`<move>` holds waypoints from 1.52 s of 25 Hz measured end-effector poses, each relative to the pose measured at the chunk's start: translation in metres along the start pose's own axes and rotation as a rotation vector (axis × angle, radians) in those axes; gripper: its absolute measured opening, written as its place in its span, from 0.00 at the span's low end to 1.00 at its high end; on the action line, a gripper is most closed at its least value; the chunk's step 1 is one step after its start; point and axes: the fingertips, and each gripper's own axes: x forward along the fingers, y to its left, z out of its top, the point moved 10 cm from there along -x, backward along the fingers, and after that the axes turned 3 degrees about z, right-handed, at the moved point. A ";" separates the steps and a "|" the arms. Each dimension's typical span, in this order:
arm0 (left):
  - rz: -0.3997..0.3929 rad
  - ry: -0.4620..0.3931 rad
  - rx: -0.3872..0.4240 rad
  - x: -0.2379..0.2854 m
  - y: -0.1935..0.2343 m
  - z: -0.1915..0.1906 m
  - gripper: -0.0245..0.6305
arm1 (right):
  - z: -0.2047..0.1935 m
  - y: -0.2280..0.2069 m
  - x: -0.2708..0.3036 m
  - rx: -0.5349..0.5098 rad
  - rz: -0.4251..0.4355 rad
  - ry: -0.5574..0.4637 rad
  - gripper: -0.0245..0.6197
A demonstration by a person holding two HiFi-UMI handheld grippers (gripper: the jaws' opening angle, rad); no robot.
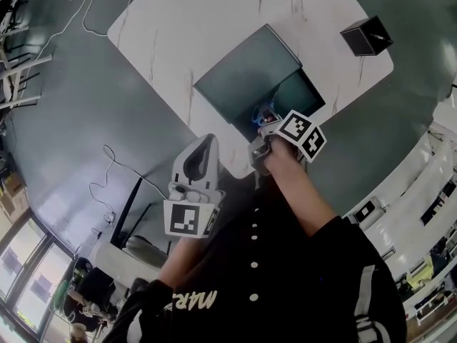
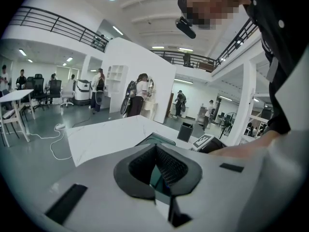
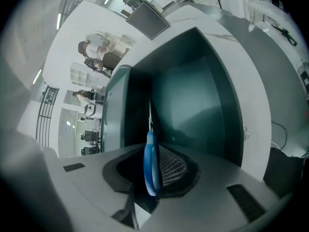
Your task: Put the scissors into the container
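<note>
The scissors look light, stiff and slick along the blades, so the looped blue handle is the sensible place to hold them. The right gripper has them there, jaws nearly closed and pinching the handle edge-on. The blades point ahead of the jaws into the open container on the worktop, with the right arm reaching forward and down. The left gripper hangs near the body, jaws together and empty.

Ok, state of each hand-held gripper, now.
Left hand-held gripper: closed, nothing between its jaws.
Right hand-held gripper: closed on the blue scissors, aimed into the container.
</note>
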 end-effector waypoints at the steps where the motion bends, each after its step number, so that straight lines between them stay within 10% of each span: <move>1: -0.006 -0.006 -0.003 0.000 0.000 0.000 0.08 | 0.000 0.000 0.002 -0.001 0.000 0.010 0.18; 20: -0.072 -0.065 -0.021 0.003 -0.009 0.005 0.08 | 0.005 0.013 -0.029 -0.114 -0.094 -0.028 0.42; 38: -0.036 -0.136 0.031 -0.033 -0.047 0.024 0.08 | 0.012 -0.004 -0.092 -0.172 0.113 -0.019 0.06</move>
